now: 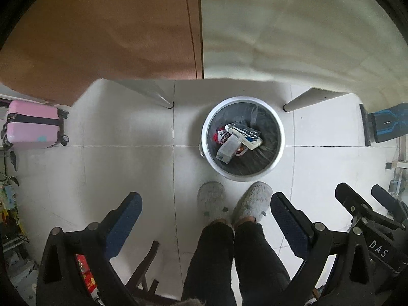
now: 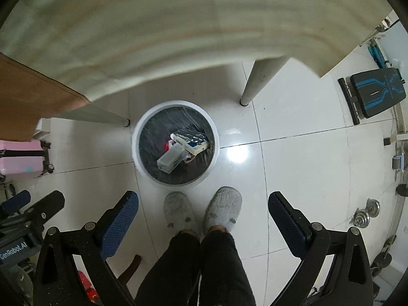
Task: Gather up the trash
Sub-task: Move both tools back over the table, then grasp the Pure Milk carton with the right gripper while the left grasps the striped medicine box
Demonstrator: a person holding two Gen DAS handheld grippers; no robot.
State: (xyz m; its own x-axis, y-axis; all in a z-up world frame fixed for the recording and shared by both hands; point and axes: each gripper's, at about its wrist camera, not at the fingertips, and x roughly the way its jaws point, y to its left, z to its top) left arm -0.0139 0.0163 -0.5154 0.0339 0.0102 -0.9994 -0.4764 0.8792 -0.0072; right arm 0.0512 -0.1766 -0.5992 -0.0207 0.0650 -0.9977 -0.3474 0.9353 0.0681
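Both tools are empty: the left hand-held gripper (image 1: pixel 206 223) and the right hand-held gripper (image 2: pixel 203 223) hang with fingers spread wide, touching nothing, pointing down at the floor above the person's slippers (image 2: pixel 201 213). The trash bin (image 1: pixel 280 153) stands on the floor under the desk (image 2: pixel 153 38) edge, between two desk legs, just beyond the feet. Inside its dark liner lie cardboard boxes (image 1: pixel 243 137) and what seems to be a red wrapper. These would likely be light, stiff and crushable; the bin looks rigid and best taken at its white rim.
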